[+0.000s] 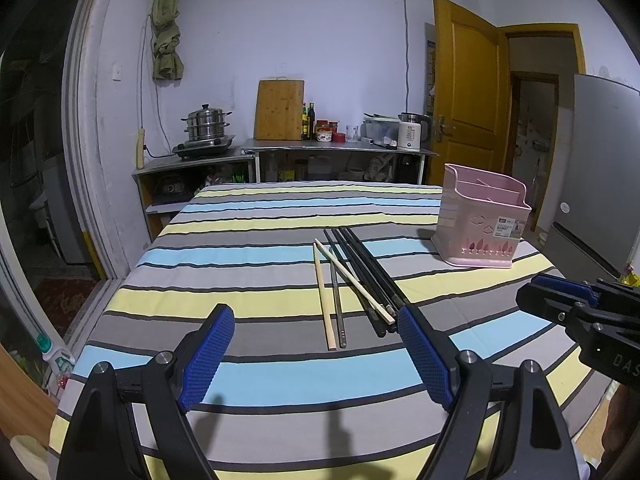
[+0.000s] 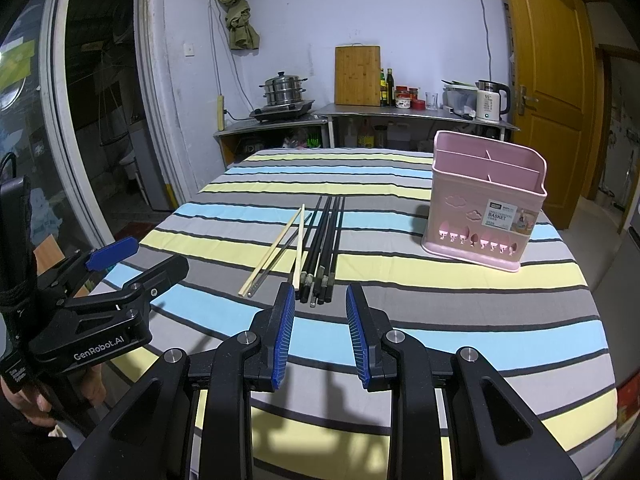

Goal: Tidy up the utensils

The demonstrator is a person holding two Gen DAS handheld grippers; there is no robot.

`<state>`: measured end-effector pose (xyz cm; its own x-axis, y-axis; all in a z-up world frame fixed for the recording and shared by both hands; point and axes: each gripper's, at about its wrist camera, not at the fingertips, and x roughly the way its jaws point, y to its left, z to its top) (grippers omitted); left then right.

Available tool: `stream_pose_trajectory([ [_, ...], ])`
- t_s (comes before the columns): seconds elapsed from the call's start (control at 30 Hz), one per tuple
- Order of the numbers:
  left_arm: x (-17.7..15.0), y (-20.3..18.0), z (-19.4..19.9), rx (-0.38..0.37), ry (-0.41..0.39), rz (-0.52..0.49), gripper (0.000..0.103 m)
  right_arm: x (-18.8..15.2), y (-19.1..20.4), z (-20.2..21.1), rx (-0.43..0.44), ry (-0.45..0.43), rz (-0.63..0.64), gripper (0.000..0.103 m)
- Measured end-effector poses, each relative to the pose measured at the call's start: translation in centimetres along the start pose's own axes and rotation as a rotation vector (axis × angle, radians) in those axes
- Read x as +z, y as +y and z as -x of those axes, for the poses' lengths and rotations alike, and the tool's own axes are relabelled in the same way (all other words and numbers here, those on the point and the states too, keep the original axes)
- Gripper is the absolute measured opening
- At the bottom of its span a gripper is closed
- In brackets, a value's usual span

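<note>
Several black chopsticks (image 2: 323,240) lie in a bundle on the striped tablecloth (image 2: 400,312), with two pale wooden chopsticks (image 2: 272,250) and a thin grey metal one (image 2: 280,256) beside them on the left. They also show in the left wrist view (image 1: 364,276). An empty pink divided utensil basket (image 2: 484,204) stands upright to the right; it shows in the left wrist view too (image 1: 480,220). My right gripper (image 2: 320,300) is open and empty, just short of the black chopsticks' near ends. My left gripper (image 1: 316,328) is wide open and empty, near the chopsticks' ends.
A metal counter (image 2: 400,110) at the back wall holds a steamer pot (image 2: 285,89), cutting board (image 2: 357,76), bottles and a kettle (image 2: 491,100). A yellow door (image 2: 556,80) stands open at right. The table edge drops off on the left and right.
</note>
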<state>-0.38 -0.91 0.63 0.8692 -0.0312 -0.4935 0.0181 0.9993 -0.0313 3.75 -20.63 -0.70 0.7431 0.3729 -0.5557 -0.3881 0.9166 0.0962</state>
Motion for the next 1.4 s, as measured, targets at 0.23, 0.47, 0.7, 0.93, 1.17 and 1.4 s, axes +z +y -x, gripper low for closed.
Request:
stream_pose_trajectory([
  [0.23, 0.0, 0.1, 0.0, -0.001, 0.000, -0.003, 0.084, 0.1, -0.1, 0.0, 0.000, -0.001, -0.001, 0.027],
  [0.47, 0.0, 0.1, 0.1, -0.002, 0.000, -0.003, 0.084, 0.1, -0.1, 0.0, 0.001, 0.001, 0.000, 0.027],
  [0.7, 0.0, 0.2, 0.0, -0.004, 0.003, -0.001, 0.084, 0.1, 0.0, -0.1, 0.001, 0.001, -0.002, 0.027],
  [0.93, -0.2, 0.8, -0.6, -0.015, 0.017, 0.005, 0.084, 0.2, 0.0, 0.0, 0.001, 0.002, 0.000, 0.027],
  [1.17, 0.4, 1.9, -3.9, -0.051, 0.094, 0.009, 0.080, 0.5, -0.1, -1.6, 0.008, 0.011, 0.007, 0.027],
  [1.4, 1.7, 2.8, -9.5, -0.063, 0.206, 0.000, 0.074, 1.5, 0.0, -3.6, 0.021, 0.021, 0.017, 0.027],
])
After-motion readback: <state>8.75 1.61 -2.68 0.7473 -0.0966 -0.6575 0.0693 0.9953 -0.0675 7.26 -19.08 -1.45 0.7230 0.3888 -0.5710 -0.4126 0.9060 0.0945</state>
